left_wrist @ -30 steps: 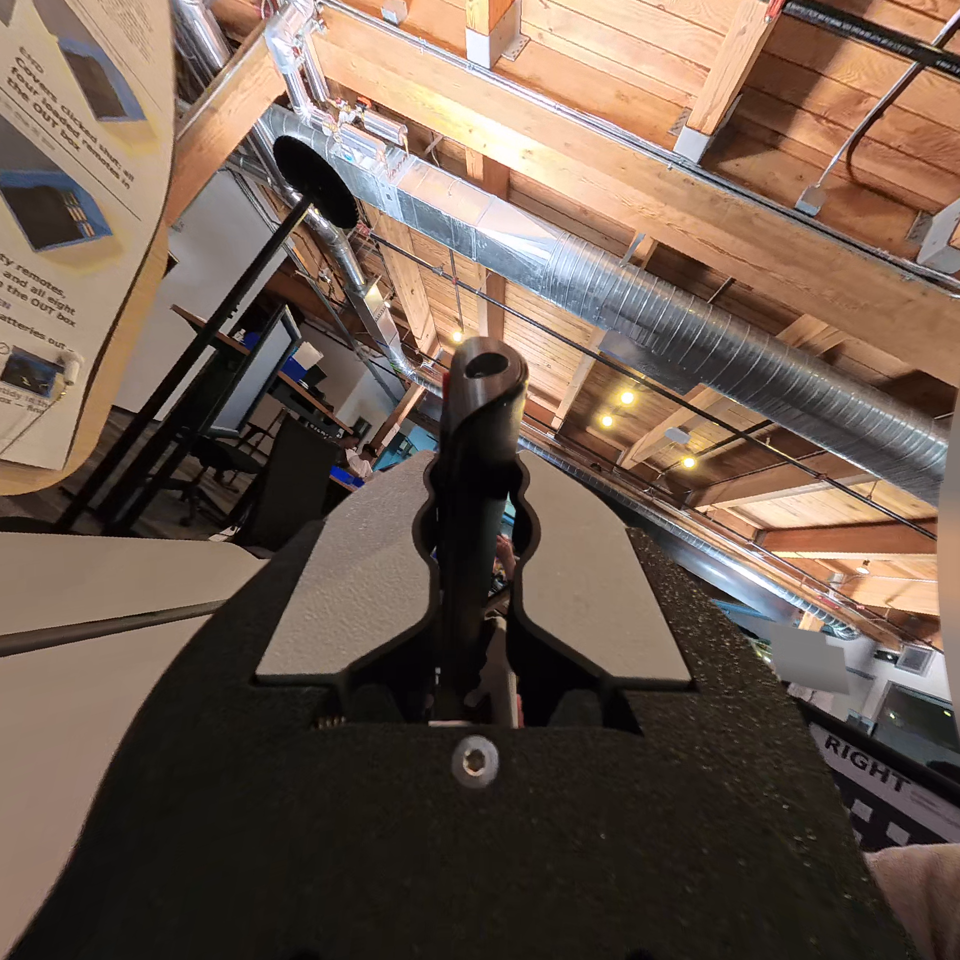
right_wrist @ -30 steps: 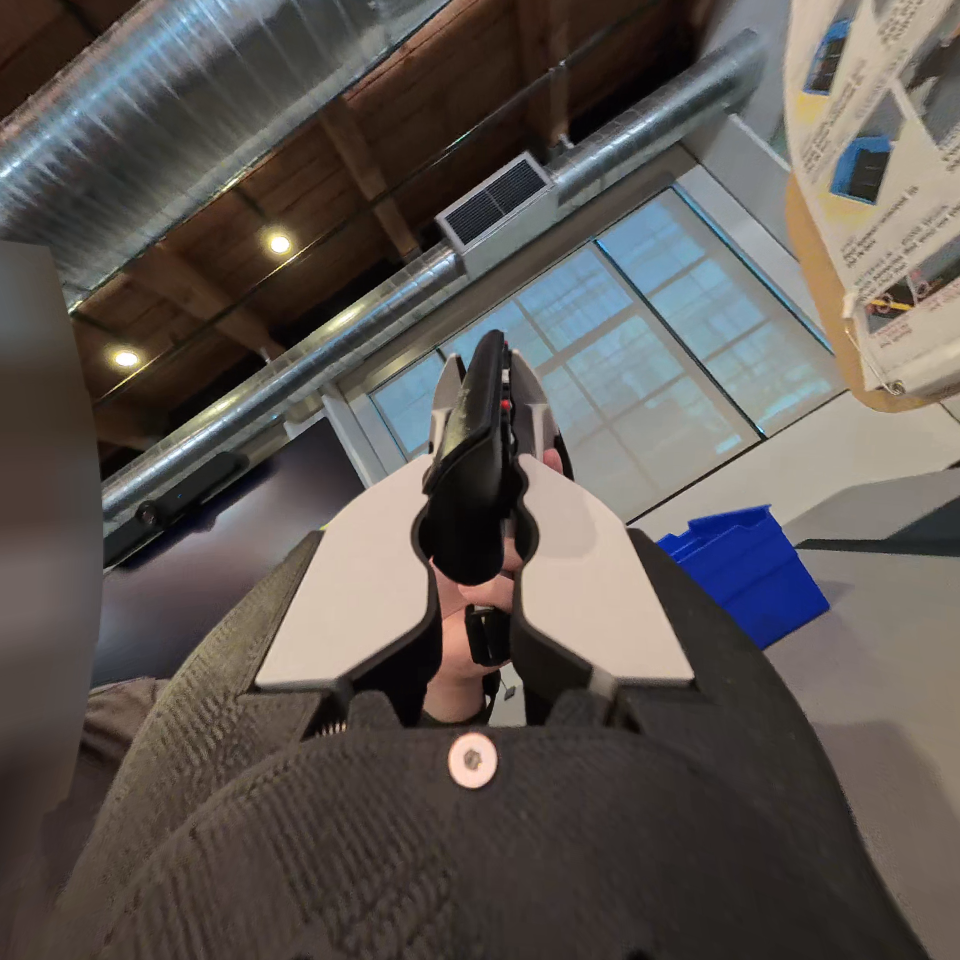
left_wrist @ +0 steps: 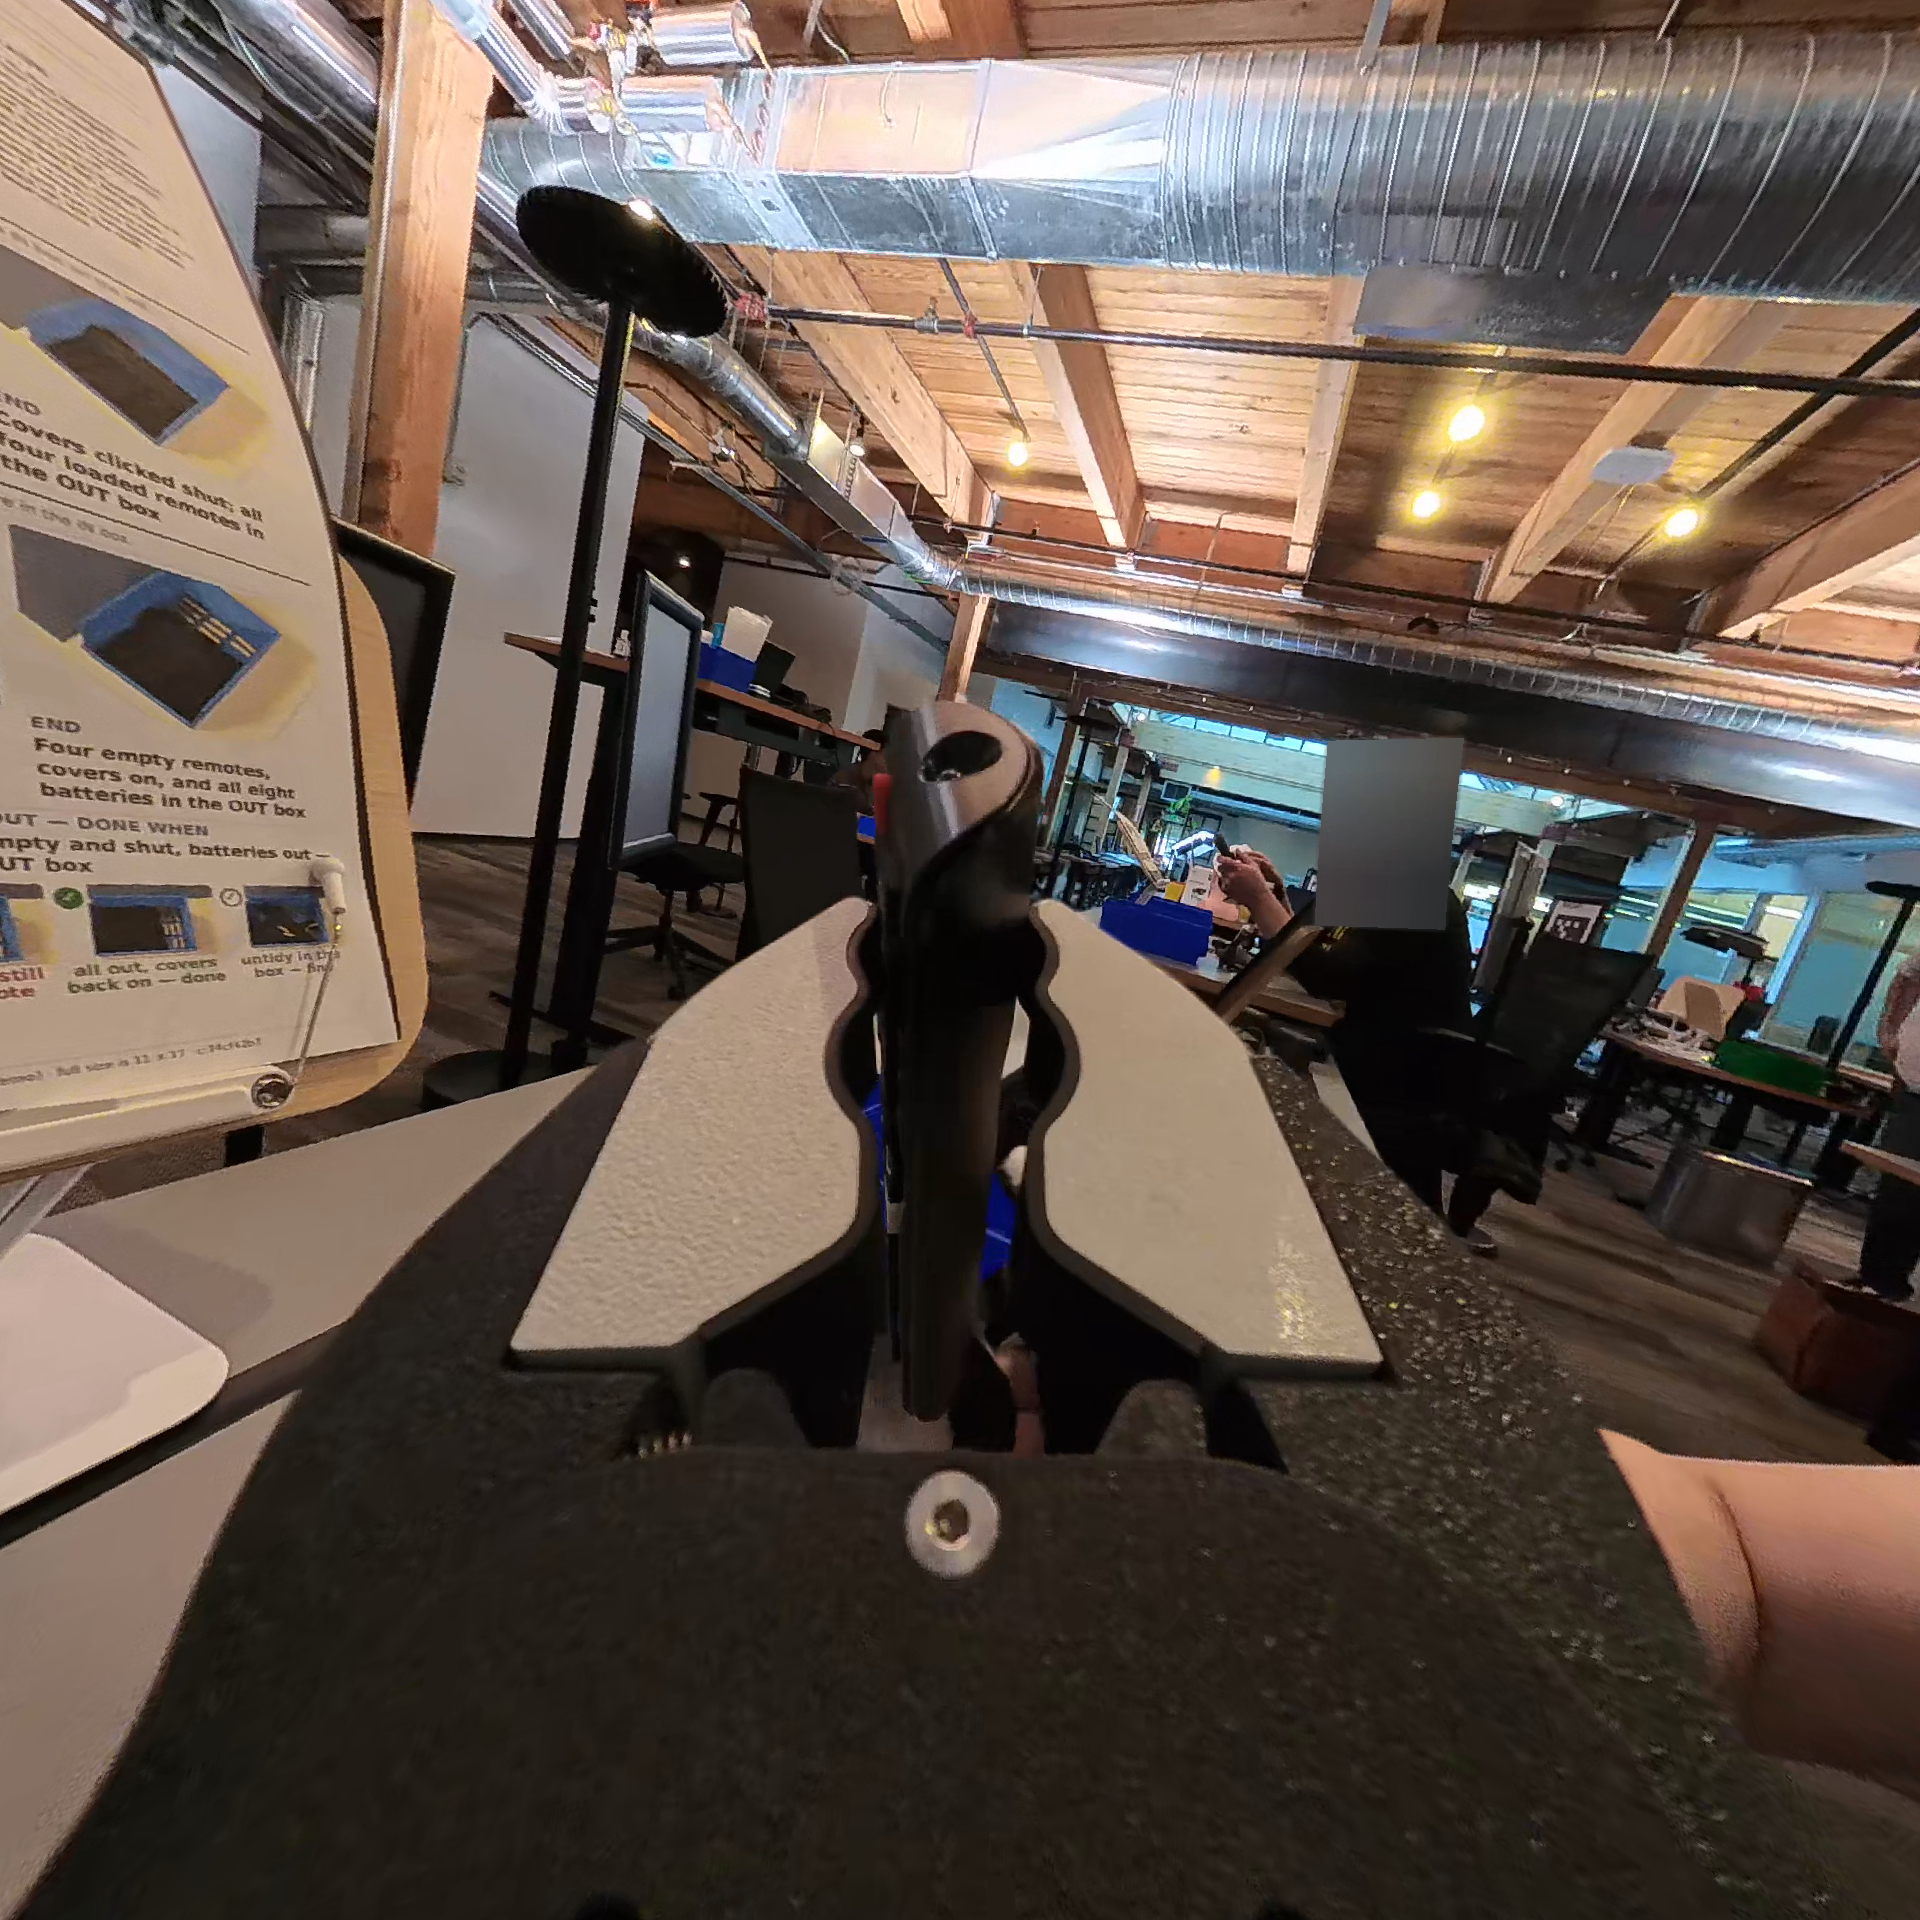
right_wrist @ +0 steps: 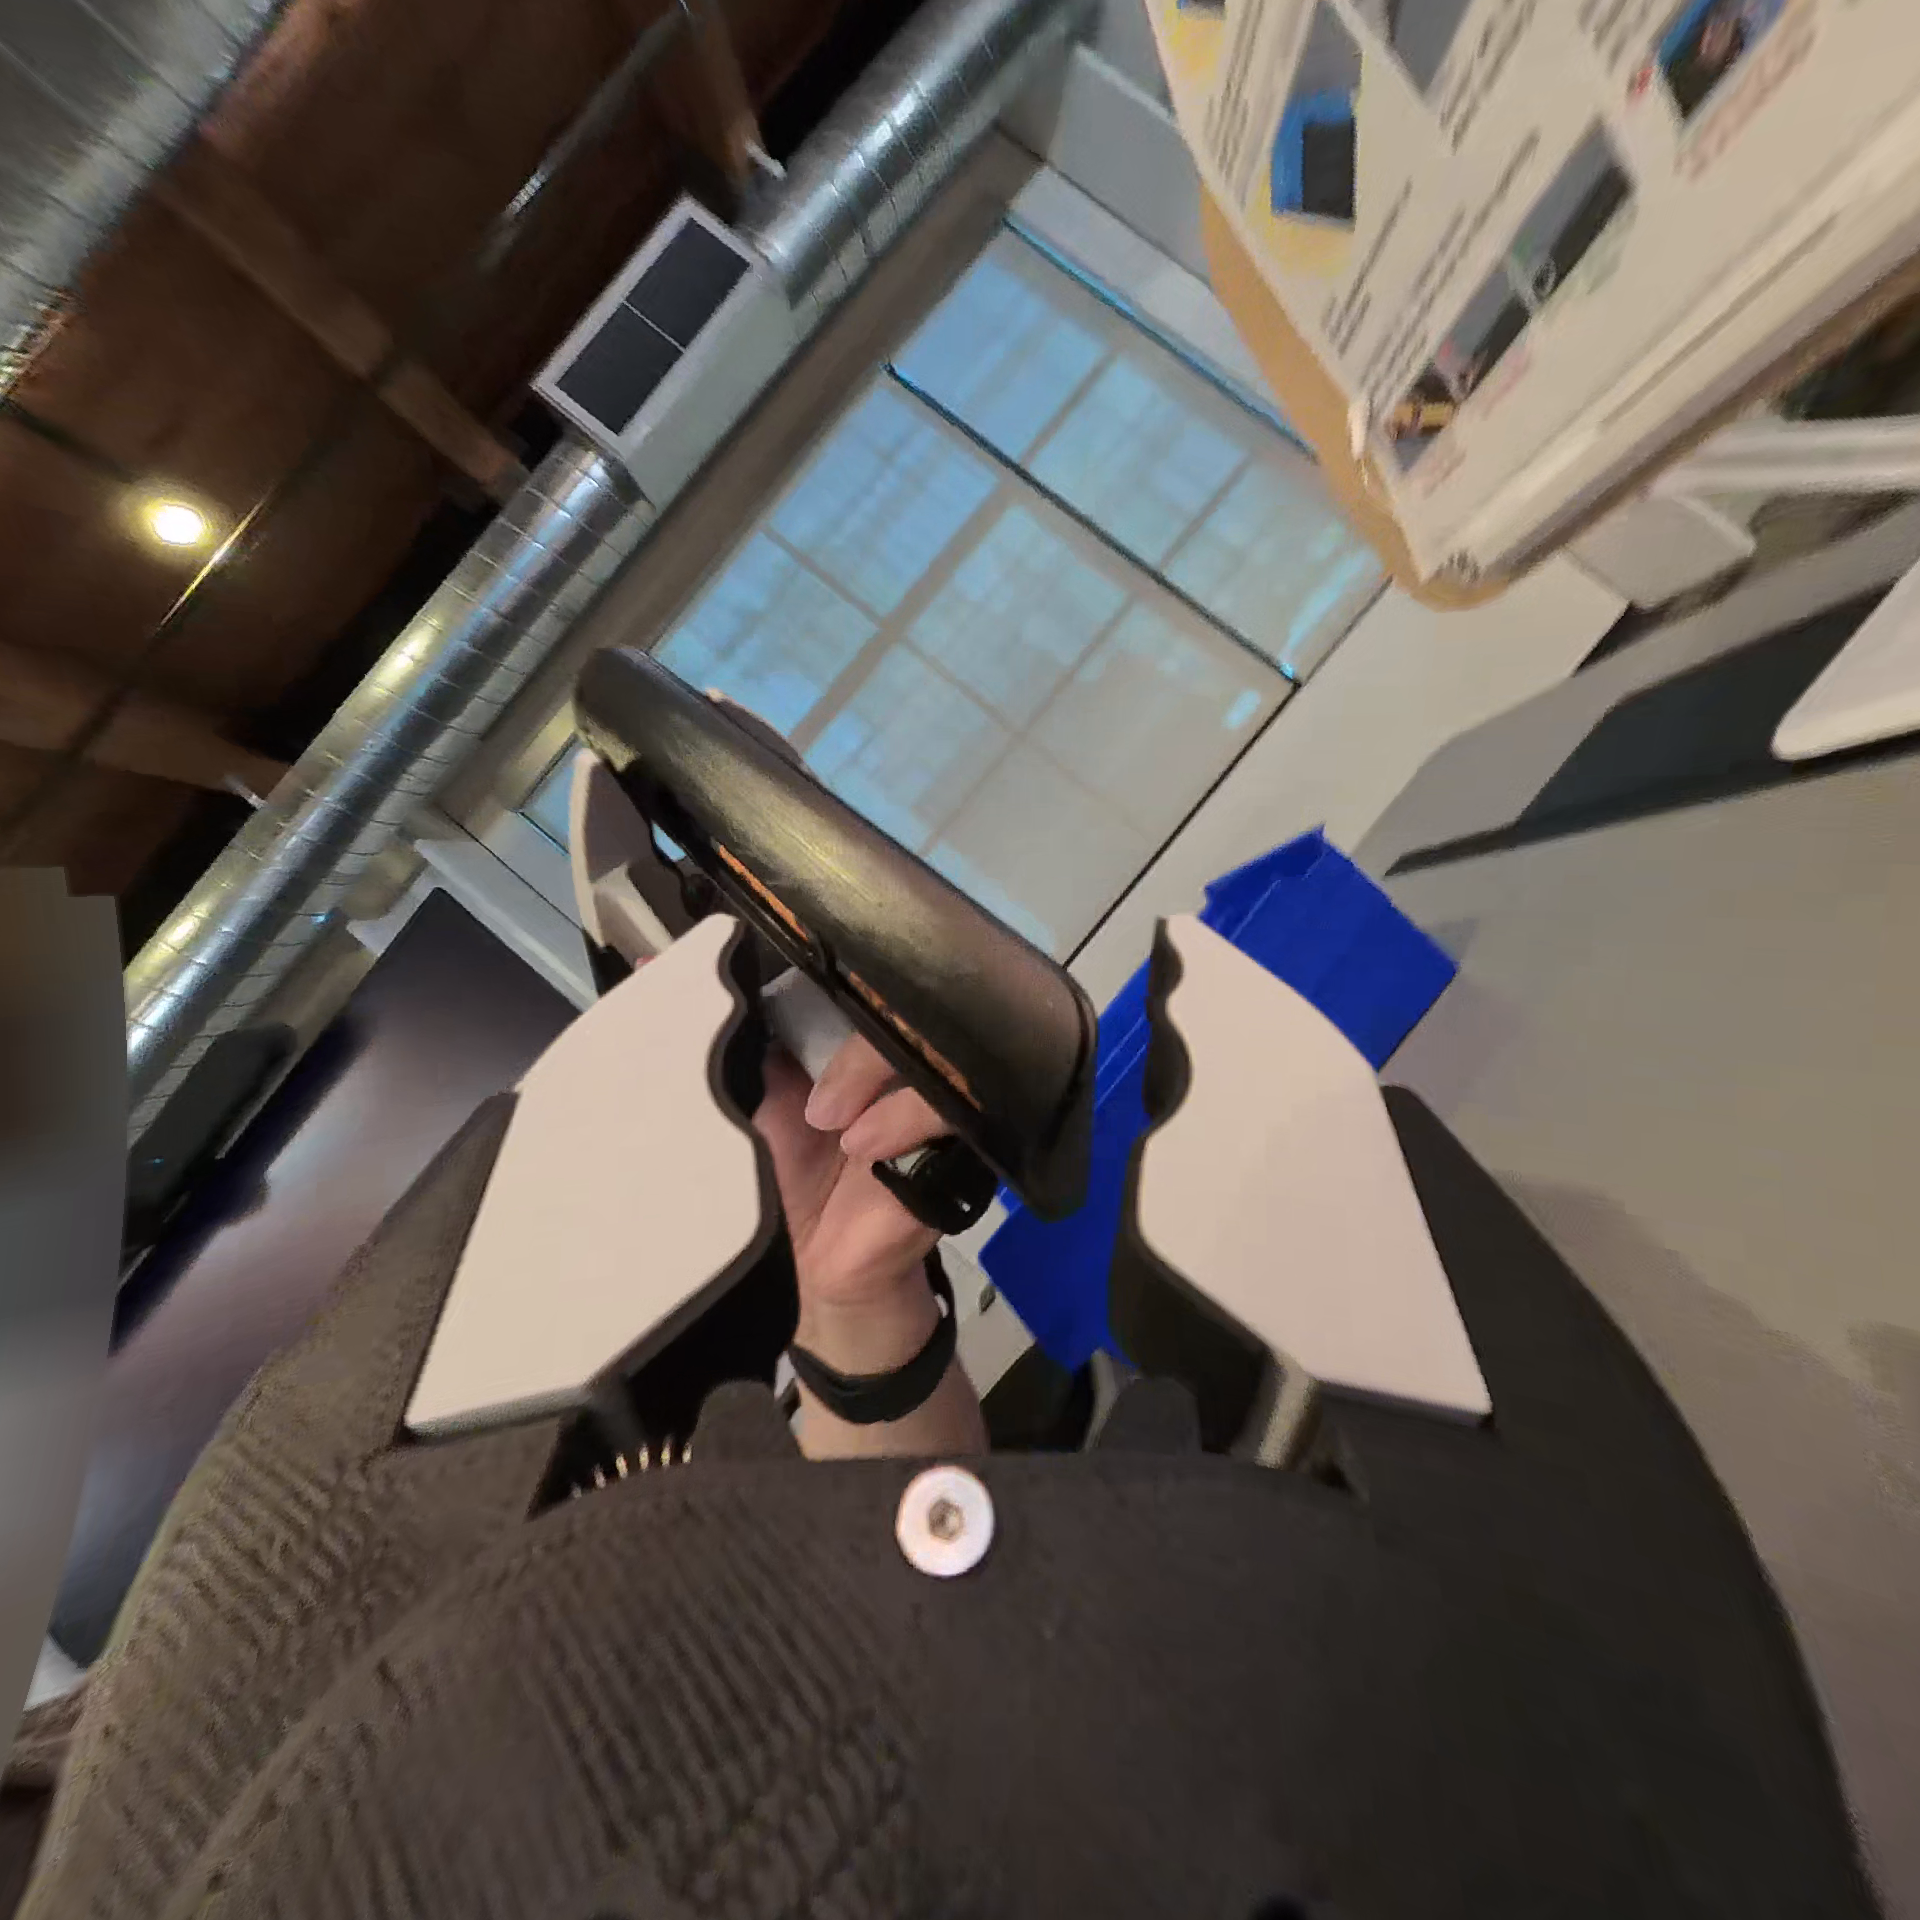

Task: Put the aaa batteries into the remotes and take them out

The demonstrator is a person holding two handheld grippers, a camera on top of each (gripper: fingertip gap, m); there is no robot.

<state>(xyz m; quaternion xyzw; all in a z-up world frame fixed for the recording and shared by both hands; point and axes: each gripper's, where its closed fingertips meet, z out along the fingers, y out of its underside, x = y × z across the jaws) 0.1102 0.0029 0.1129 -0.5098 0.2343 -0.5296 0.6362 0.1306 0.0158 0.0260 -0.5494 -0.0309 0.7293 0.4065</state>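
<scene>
My left gripper [left_wrist: 951, 914] is shut on a black remote [left_wrist: 956, 997], held edge-on and upright above the grey table [left_wrist: 312, 1226]. In the right wrist view the same remote [right_wrist: 862, 914] slants between the fingers of my right gripper [right_wrist: 951, 935], which is open, its jaws wide apart and not pressing it. A strip of orange shows along the remote's lower edge. Behind the remote a white finger of the left gripper [right_wrist: 613, 862] and a hand with a black wristband [right_wrist: 852, 1226] show. No batteries are in view.
A blue bin [right_wrist: 1330, 966] stands on the table beyond the right gripper and shows through the left gripper's gap [left_wrist: 992, 1216]. An instruction sheet on a board [left_wrist: 156, 623] stands at the left. A black floor lamp [left_wrist: 582, 644] and a seated person [left_wrist: 1382, 997] are farther off.
My right gripper has opened and let go of the remote. The left gripper still holds it and has tipped down from the ceiling toward the room.
</scene>
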